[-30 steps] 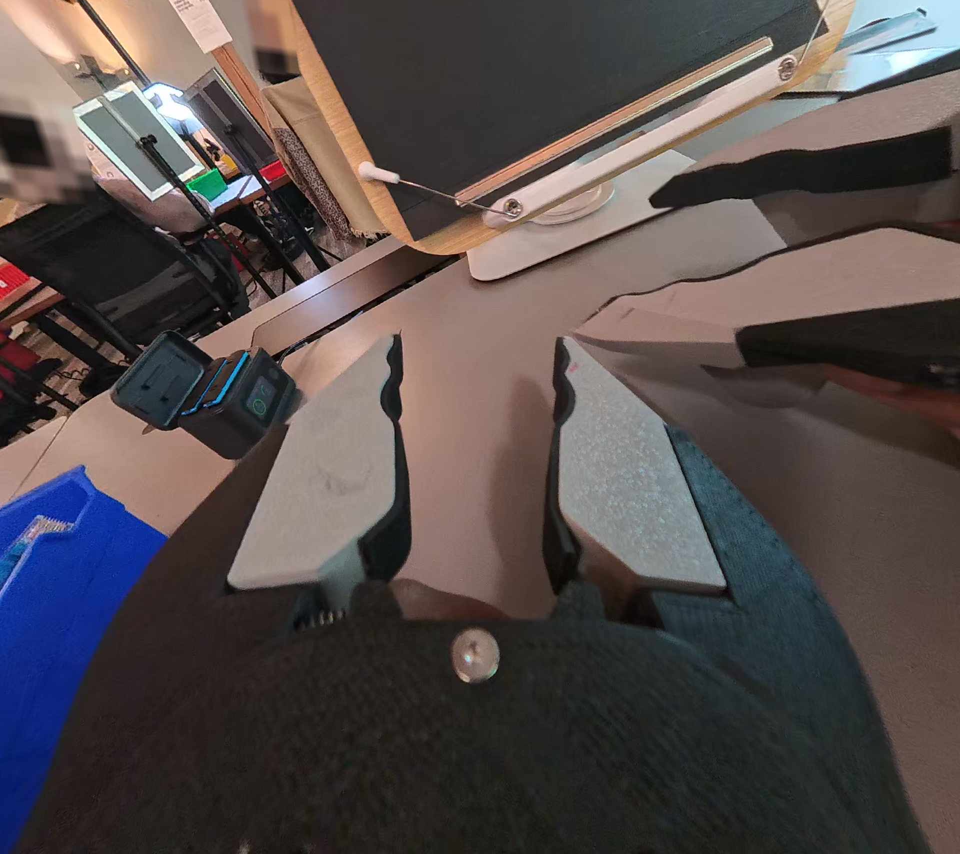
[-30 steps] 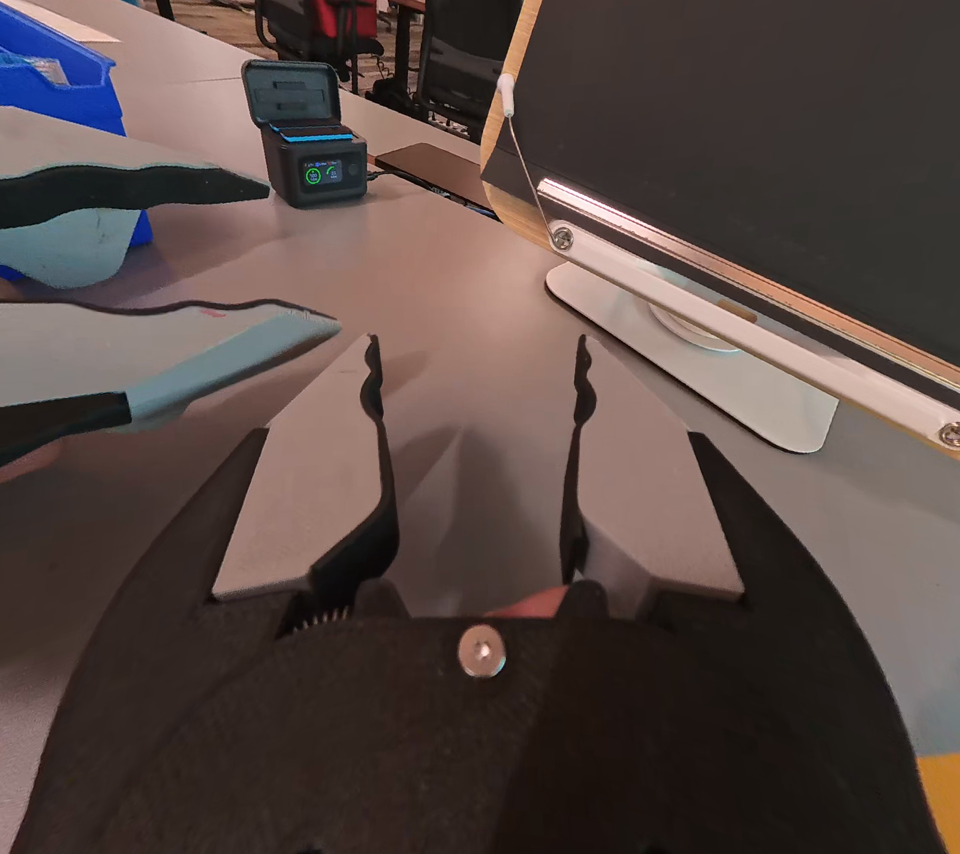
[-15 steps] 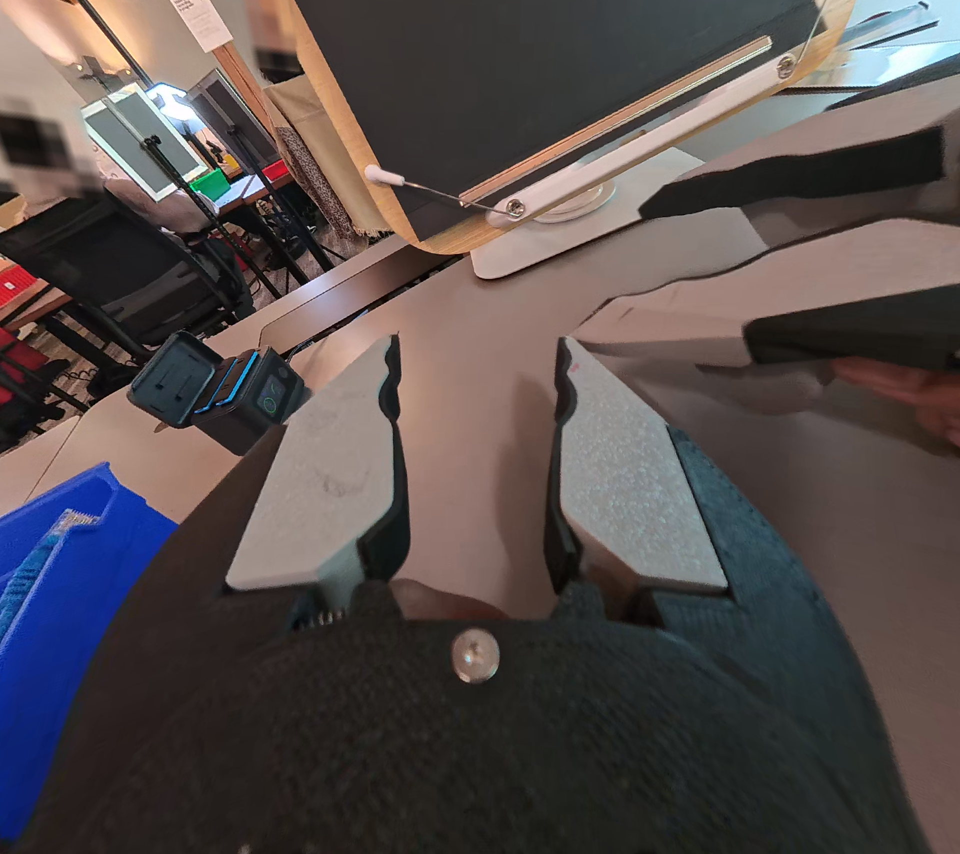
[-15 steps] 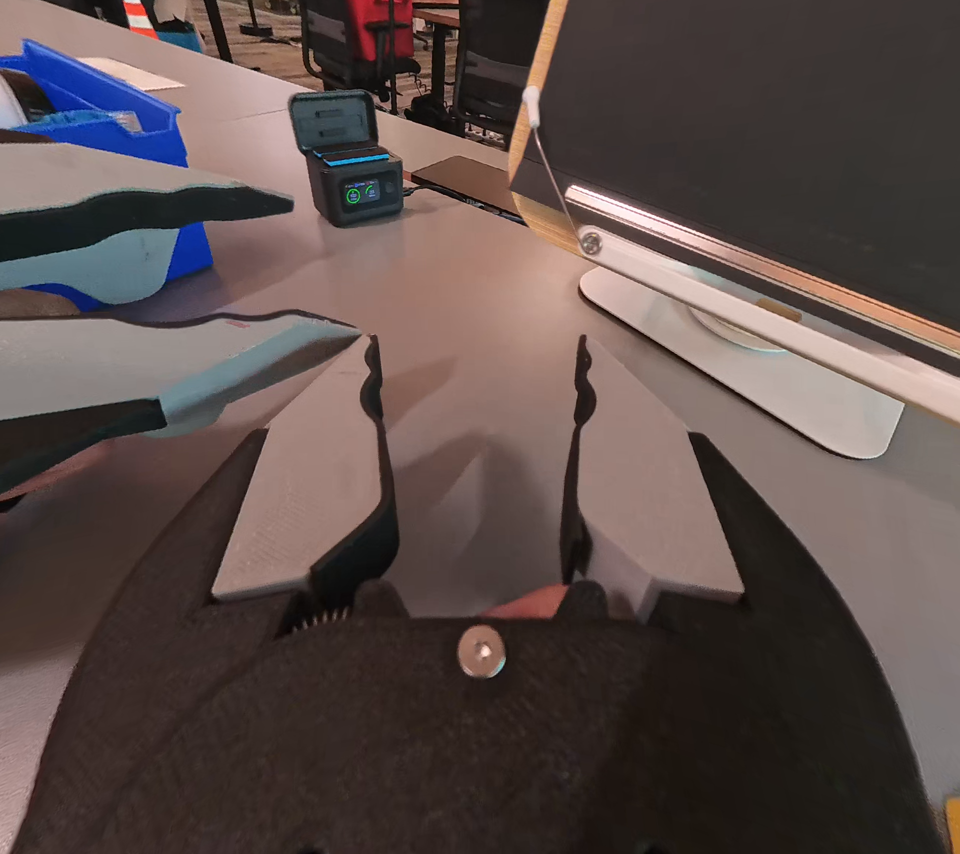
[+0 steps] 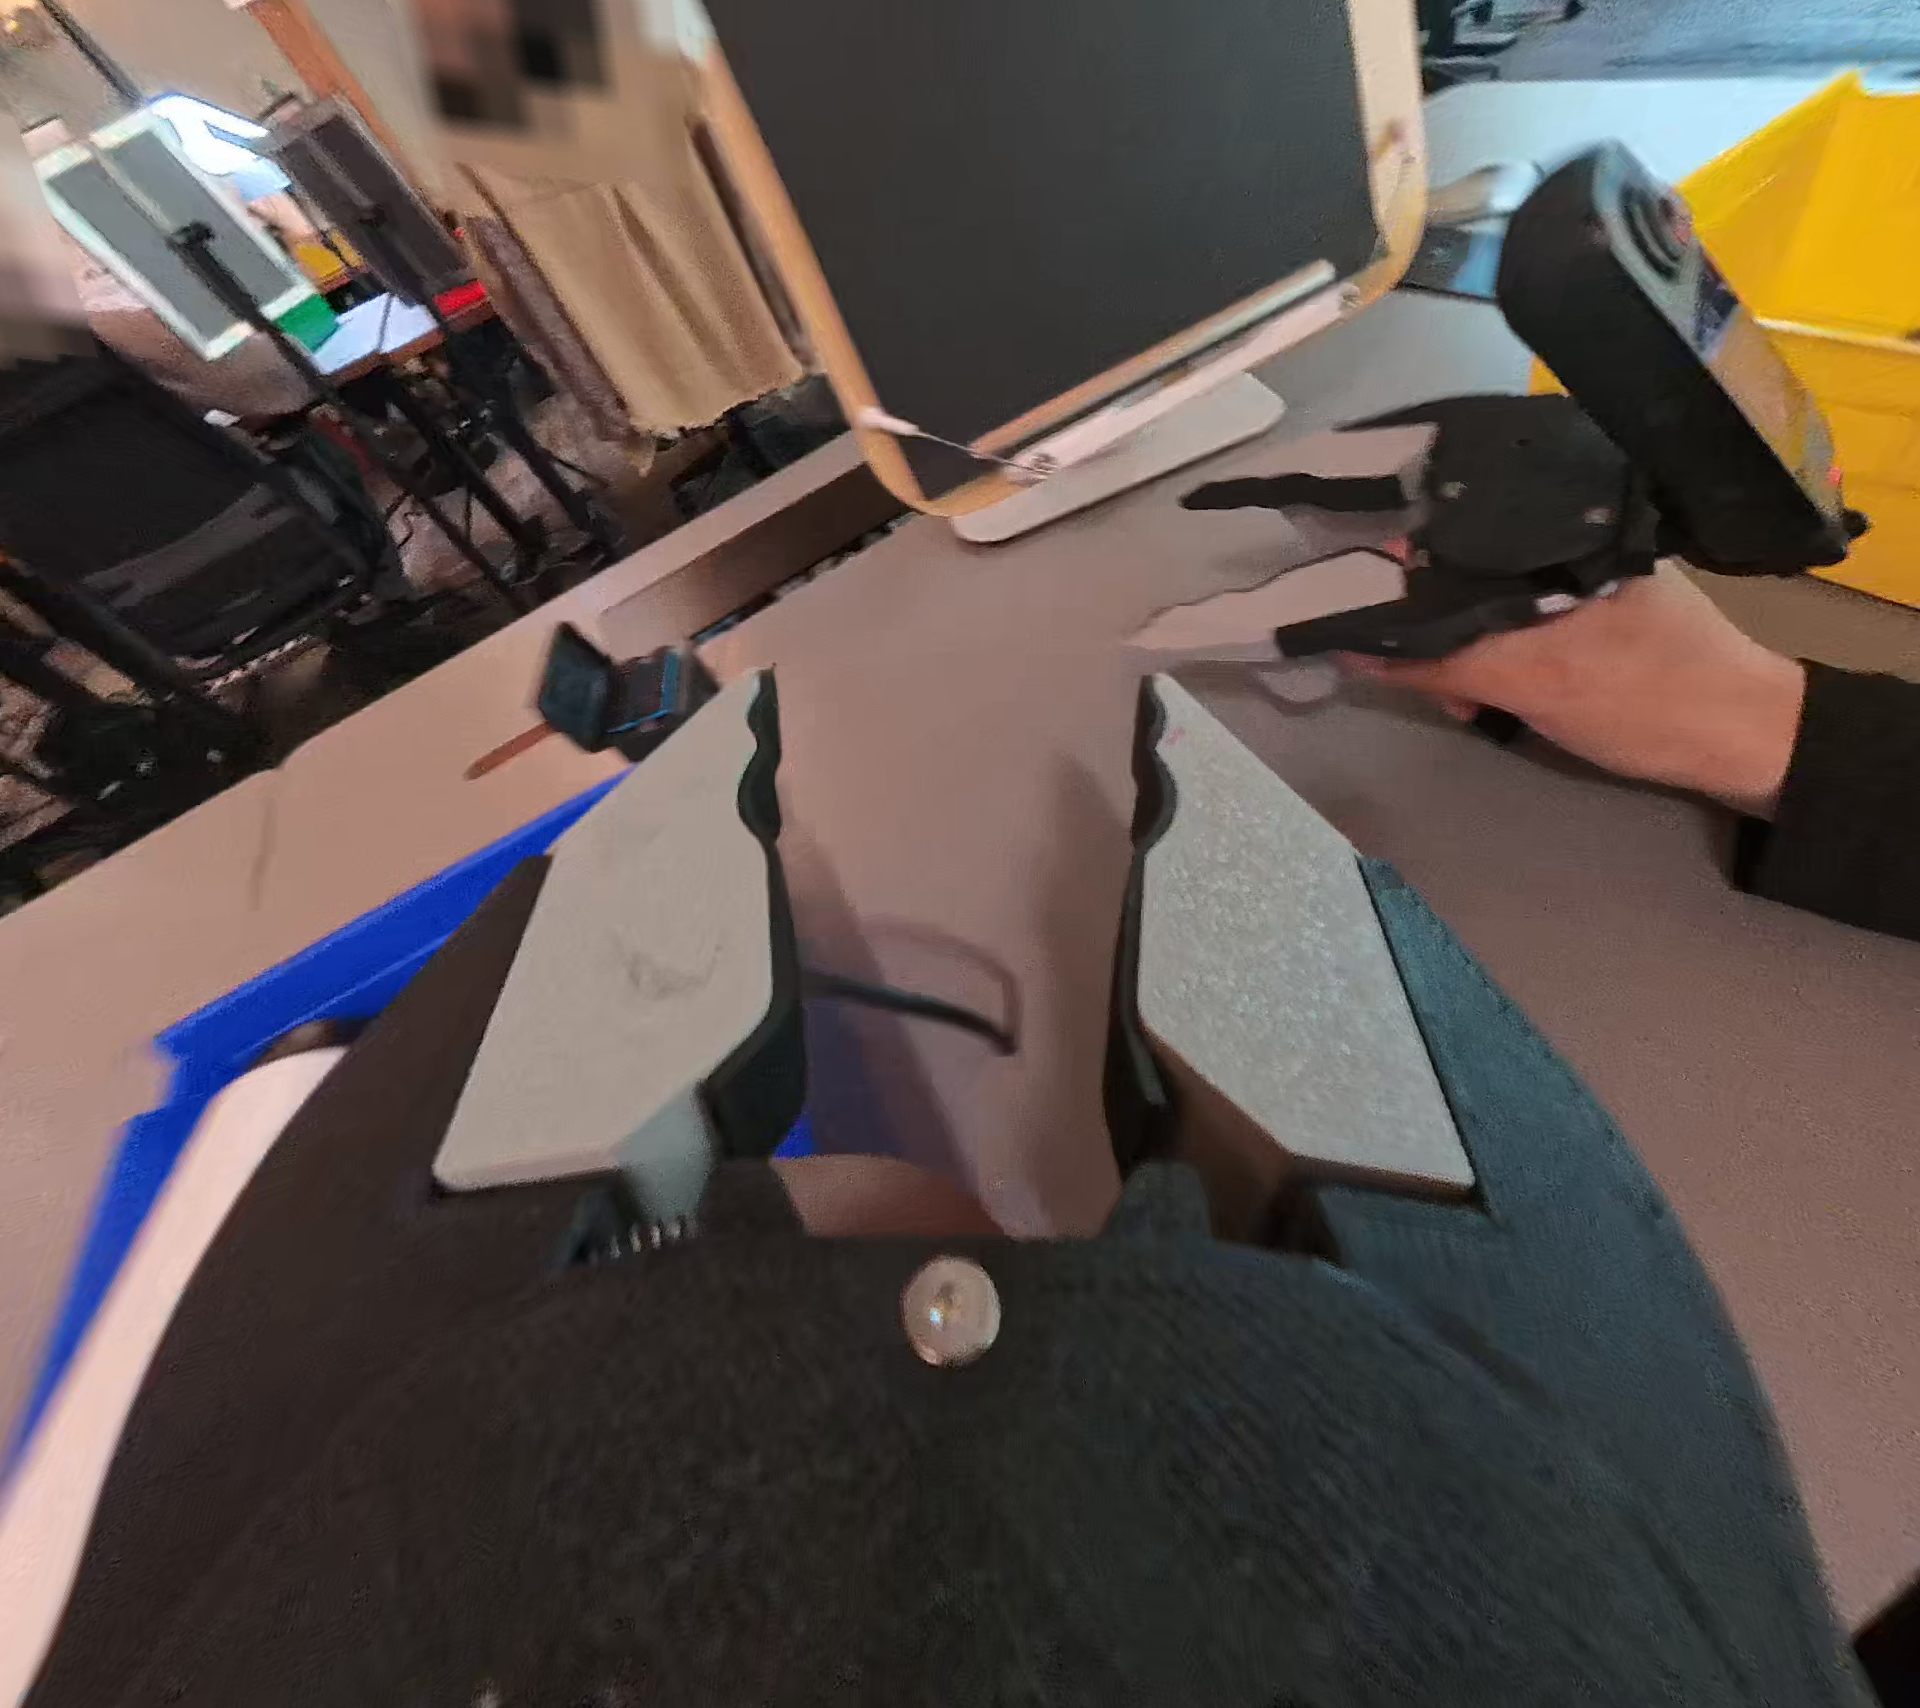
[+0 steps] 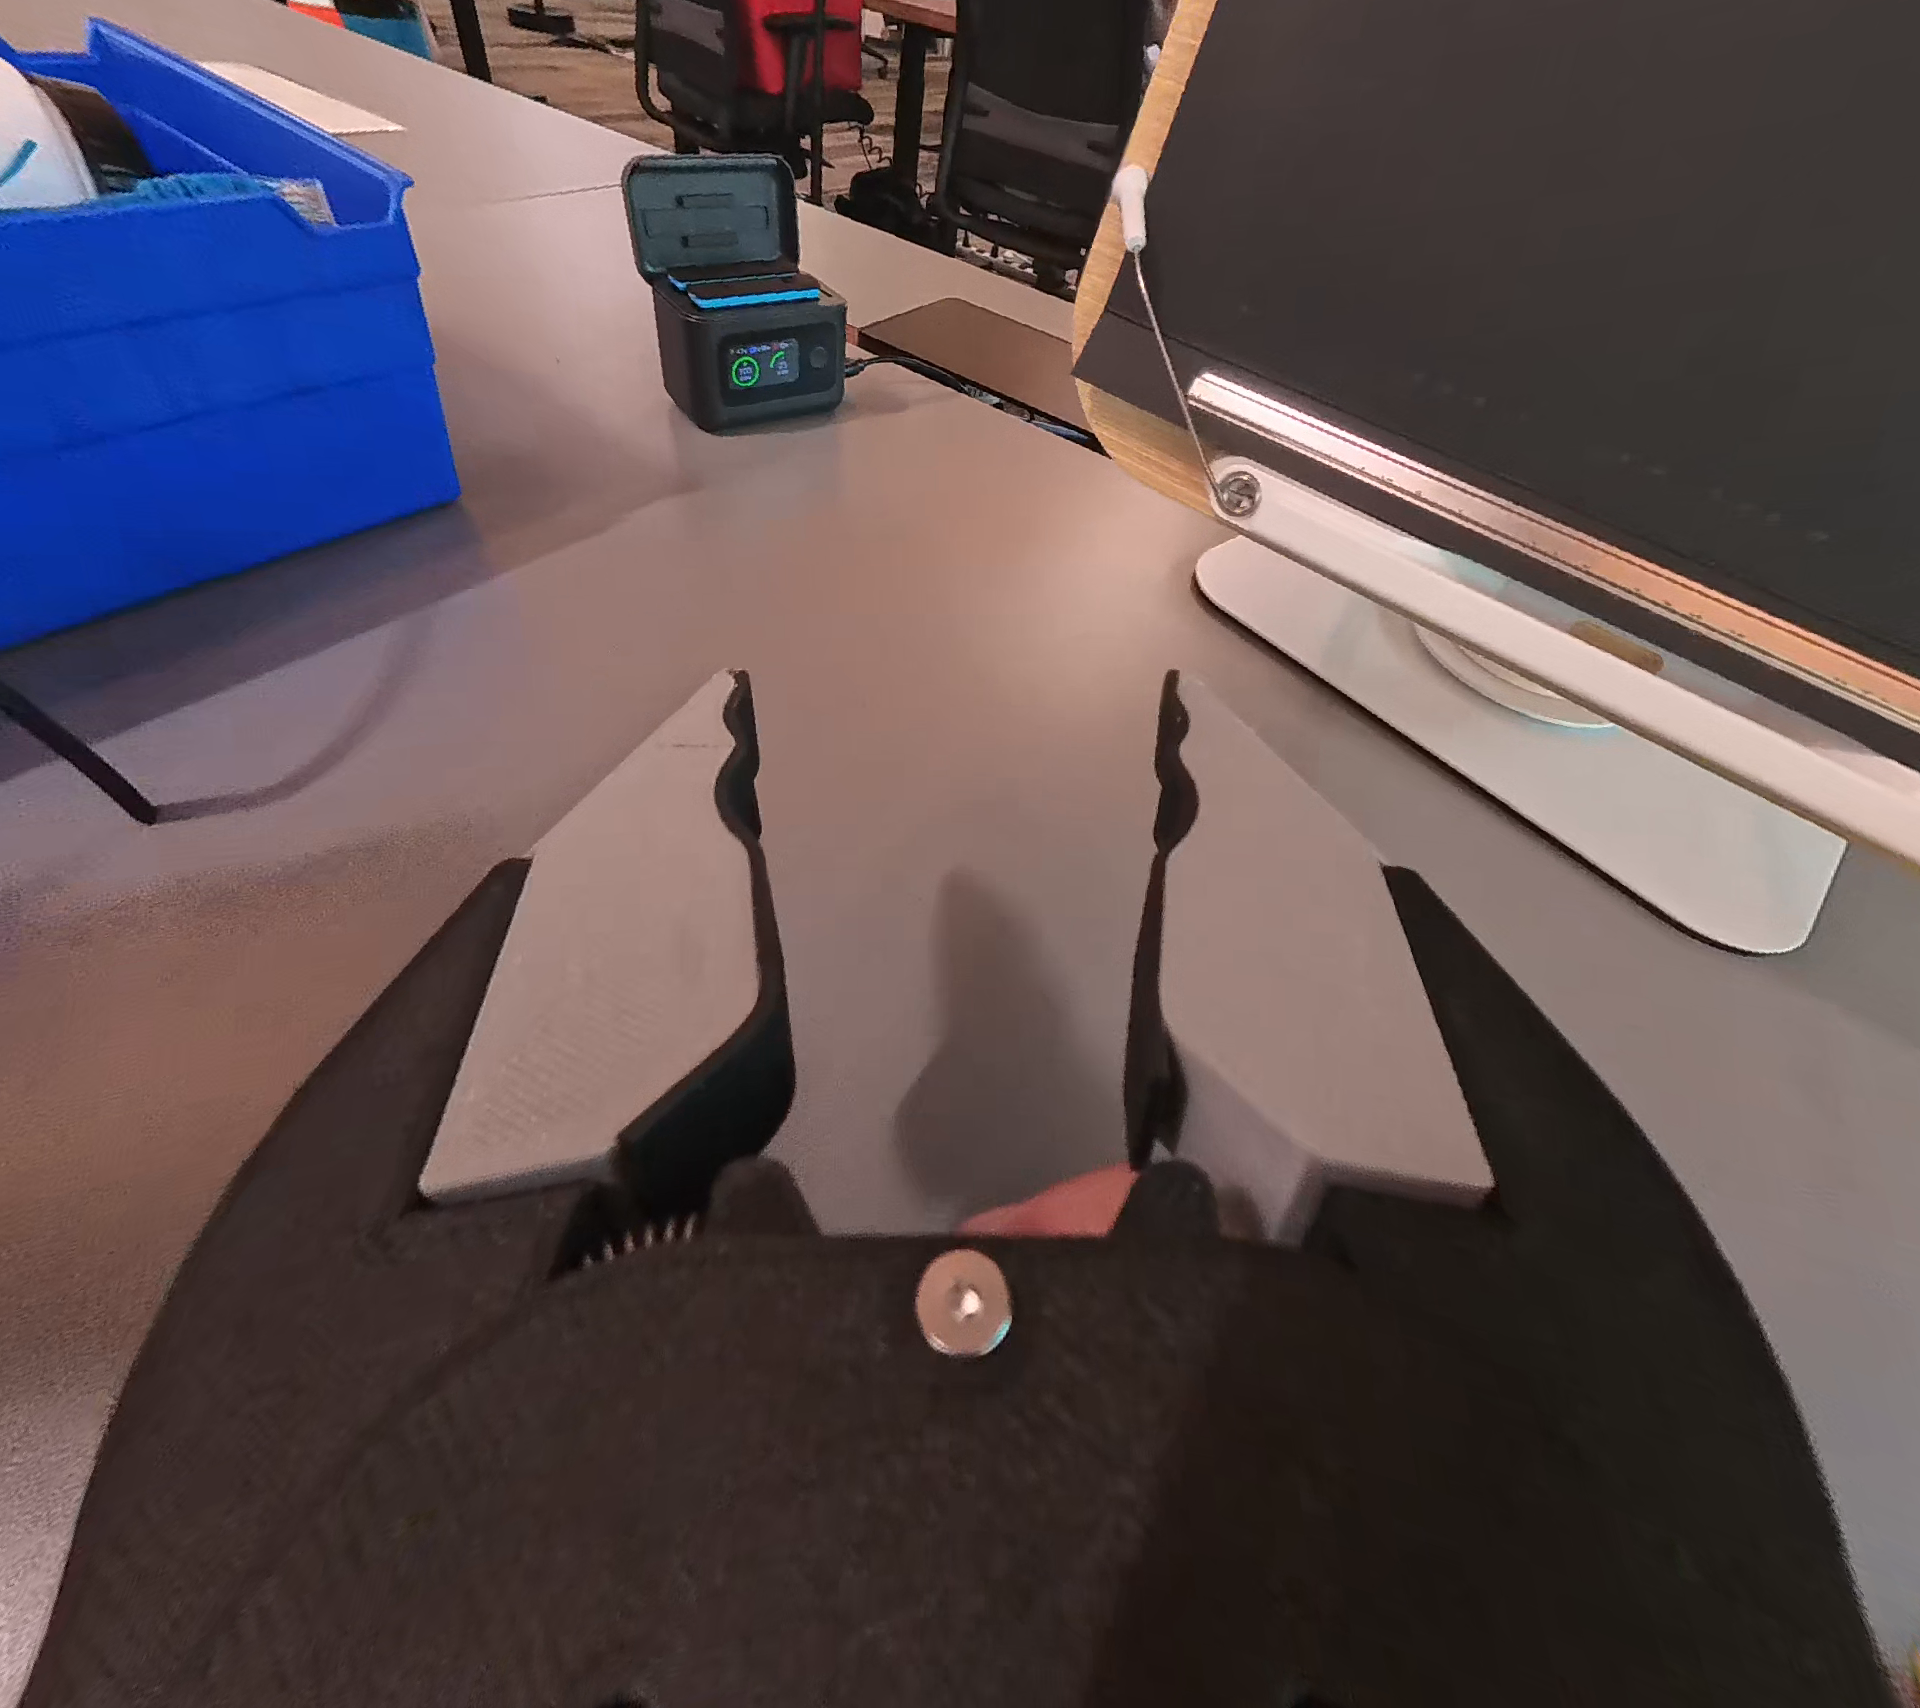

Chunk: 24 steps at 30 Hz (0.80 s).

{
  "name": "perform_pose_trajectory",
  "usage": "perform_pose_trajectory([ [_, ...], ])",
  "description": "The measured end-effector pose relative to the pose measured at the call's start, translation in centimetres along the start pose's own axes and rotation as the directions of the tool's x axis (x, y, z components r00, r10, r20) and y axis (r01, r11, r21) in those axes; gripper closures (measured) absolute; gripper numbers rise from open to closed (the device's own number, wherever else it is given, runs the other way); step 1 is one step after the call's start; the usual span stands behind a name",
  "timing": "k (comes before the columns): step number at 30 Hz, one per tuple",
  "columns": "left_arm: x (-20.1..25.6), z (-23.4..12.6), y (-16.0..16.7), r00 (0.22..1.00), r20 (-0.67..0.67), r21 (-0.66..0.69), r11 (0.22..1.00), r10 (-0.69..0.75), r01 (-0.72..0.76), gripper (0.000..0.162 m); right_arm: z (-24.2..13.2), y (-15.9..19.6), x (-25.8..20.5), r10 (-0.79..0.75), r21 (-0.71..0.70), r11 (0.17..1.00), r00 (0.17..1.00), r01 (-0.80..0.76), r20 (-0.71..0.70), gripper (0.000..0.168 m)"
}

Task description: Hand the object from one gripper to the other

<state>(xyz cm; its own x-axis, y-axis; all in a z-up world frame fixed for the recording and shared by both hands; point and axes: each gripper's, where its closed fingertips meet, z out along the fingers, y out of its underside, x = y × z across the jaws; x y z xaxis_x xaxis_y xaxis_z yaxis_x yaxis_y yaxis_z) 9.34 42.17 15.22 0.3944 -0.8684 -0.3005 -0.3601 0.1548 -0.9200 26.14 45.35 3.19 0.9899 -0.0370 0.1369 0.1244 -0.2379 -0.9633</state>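
**Desk:** Hovering over what, exactly?

**Photographer:** A smooth grey bench (image 6: 935, 567). The left tongs (image 5: 956, 682) and right tongs (image 6: 956, 676) are both spread wide, with nothing between their flat grey, black-edged fingers.

**Desk:** And the object?

**Photographer:** I cannot pick it out. Neither pair grips anything.

**Desk:** What crowds them?

**Photographer:** Ahead-left of the right tongs sits a ribbed blue plastic bin (image 6: 208, 370) with a white roll (image 6: 31, 152) inside. Beyond it is a small black charging case (image 6: 748, 349), lid up and screen lit. Ahead-right looms a tilted matte dark panel (image 6: 1558, 152) with a wood-coloured edge, on a flat white base plate (image 6: 1558, 806). The left tongs hang over the blue bin's near corner. In the left wrist view, a hand (image 5: 1621, 702) holds the right tongs off to the right, with a yellow bin (image 5: 1829, 224) behind.
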Motion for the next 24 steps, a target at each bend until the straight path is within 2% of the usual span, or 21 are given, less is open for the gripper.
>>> perform_pose_trajectory([
  [2,-4.2,-2.3,-1.2,0.999,0.036,-0.025,1.000,-0.017,0.017,0.095,0.0,0.0,-0.1,0.002,0.000,1.000,1.000,-0.002,0.005,0.094],
  [4,-9.0,-3.6,-0.6,0.995,0.096,-0.124,0.992,0.002,0.010,0.094,0.1,0.1,-0.1,0.008,-0.003,1.000,1.000,-0.008,0.007,0.094],
  [7,-15.2,-4.3,4.0,0.985,0.164,-0.387,0.922,0.046,0.022,0.089,0.2,0.1,0.1,0.035,-0.003,0.999,0.999,-0.035,0.011,0.094],
  [9,-16.5,-4.4,8.9,0.992,0.121,-0.584,0.810,0.028,0.049,0.084,0.2,0.2,0.2,0.054,-0.004,0.999,0.998,-0.054,0.014,0.094],
  [11,-18.0,-5.1,13.8,0.990,0.122,-0.756,0.654,0.072,0.046,0.079,0.2,0.2,0.3,0.067,-0.005,0.998,0.998,-0.066,0.016,0.094],
  [13,-18.8,-6.0,17.7,0.986,0.095,-0.870,0.494,0.134,0.016,0.077,0.2,0.1,0.3,0.072,-0.003,0.997,0.997,-0.072,0.017,0.094],
  [15,-20.0,-6.8,20.2,0.971,0.071,-0.929,0.369,0.227,-0.019,0.072,0.2,0.1,0.2,0.071,-0.001,0.997,0.997,-0.071,0.019,0.094],
  [17,-20.9,-7.4,22.1,0.957,0.032,-0.963,0.264,0.288,-0.047,0.058,0.1,0.0,0.1,0.066,0.002,0.998,0.998,-0.066,0.022,0.095],
  [21,-20.7,-7.8,23.8,0.981,0.015,-0.987,0.161,0.193,-0.017,0.059,0.2,-0.1,-0.2,0.057,0.000,0.998,0.998,-0.057,0.029,0.096],
  [24,-21.6,-7.9,23.9,0.971,-0.013,-0.993,0.109,0.238,-0.040,0.067,0.0,-0.3,-0.1,0.055,0.010,0.998,0.998,-0.056,0.029,0.097],
])
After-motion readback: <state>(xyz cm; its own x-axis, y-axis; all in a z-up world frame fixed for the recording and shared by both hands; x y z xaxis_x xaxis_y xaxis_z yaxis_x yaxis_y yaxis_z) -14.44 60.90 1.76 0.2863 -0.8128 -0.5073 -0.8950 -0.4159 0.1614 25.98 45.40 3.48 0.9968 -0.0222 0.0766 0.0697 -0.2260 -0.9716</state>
